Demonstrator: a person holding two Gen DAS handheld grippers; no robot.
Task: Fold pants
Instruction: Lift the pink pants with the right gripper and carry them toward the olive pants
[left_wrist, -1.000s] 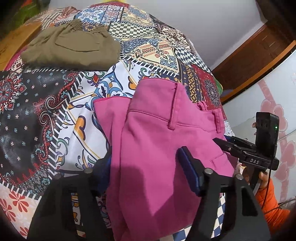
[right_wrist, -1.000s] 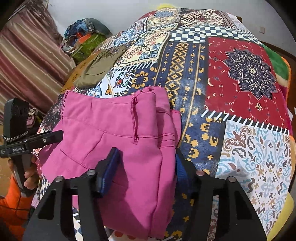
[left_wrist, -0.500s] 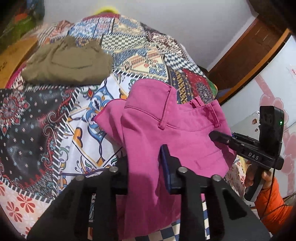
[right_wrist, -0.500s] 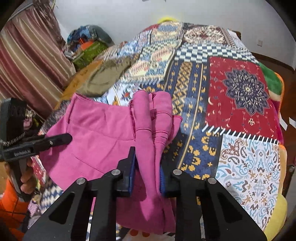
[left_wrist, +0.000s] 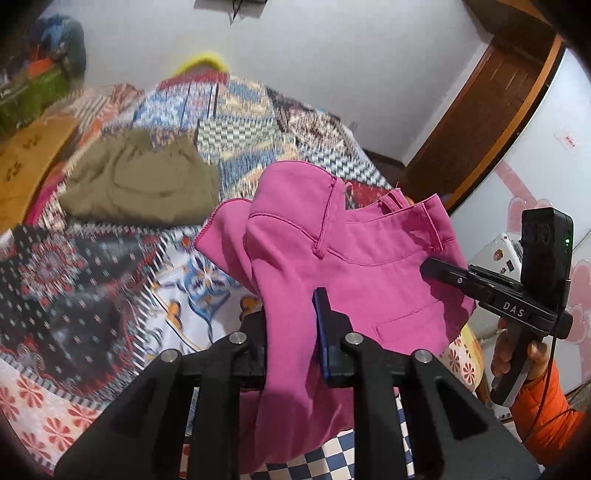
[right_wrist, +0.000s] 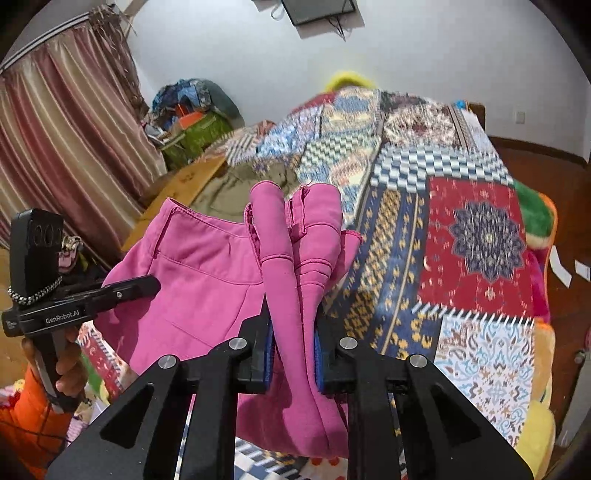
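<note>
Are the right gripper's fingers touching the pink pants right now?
Touching. In the right wrist view, the right gripper is closed on a bunched fold of the pink pants, with both blue pads pressed against the fabric and no gap.

Bright pink pants (left_wrist: 354, 266), bunched and partly folded, hang lifted above the patchwork bedspread (left_wrist: 96, 280).

The pink woven-cloth pants (left_wrist: 354, 266) look matt and smooth, with stitched seams. Matt black plastic left gripper (left_wrist: 291, 332) and right gripper (right_wrist: 293, 336) carry blue pads, probably rubber, and shiny metal pins. The patchwork printed bedspread (right_wrist: 476, 236) is soft cloth. Folded olive cloth shorts (left_wrist: 140, 181) look matt. A glossy brown wooden door frame (left_wrist: 491, 110)
</note>
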